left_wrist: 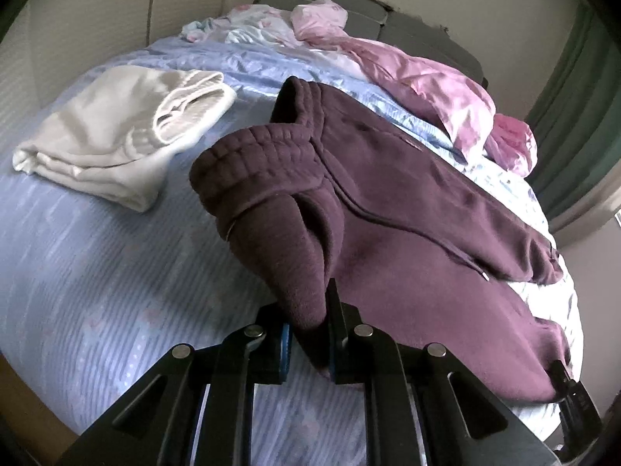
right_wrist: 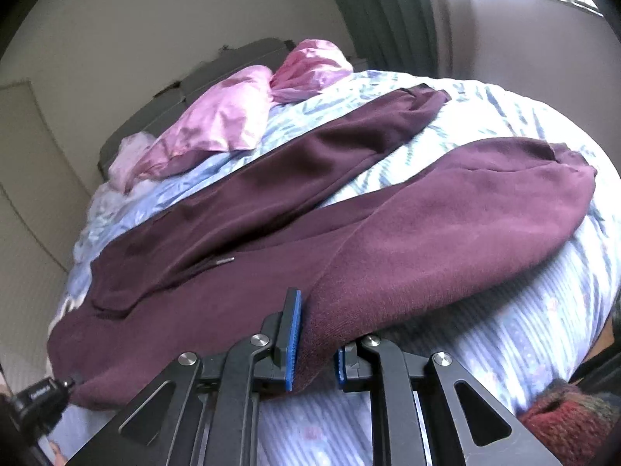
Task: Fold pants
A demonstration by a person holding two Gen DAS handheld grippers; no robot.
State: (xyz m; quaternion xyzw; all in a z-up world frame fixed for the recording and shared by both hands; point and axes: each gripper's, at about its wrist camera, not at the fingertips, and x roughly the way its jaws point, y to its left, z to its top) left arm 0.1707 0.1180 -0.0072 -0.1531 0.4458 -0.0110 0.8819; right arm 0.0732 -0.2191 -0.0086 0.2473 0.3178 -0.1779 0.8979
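Note:
Dark purple sweatpants (left_wrist: 419, 233) lie spread on the blue striped bed (left_wrist: 97, 272), waistband to the left, both legs running away to the right (right_wrist: 349, 202). My left gripper (left_wrist: 308, 334) is shut on the waistband's near corner, which bunches up between the blue pads. My right gripper (right_wrist: 316, 345) is shut on the near edge of the closer leg (right_wrist: 446, 240). The other gripper shows at the edge of each view, at far right (left_wrist: 574, 392) and at far left (right_wrist: 42, 392).
Folded cream pants (left_wrist: 116, 136) lie on the bed's left. A crumpled pink quilt (left_wrist: 427, 77) and pillows sit by the grey headboard (left_wrist: 349, 4). Green curtains (left_wrist: 574, 116) hang on the right. A red knit sleeve (right_wrist: 570, 423) shows at the lower right.

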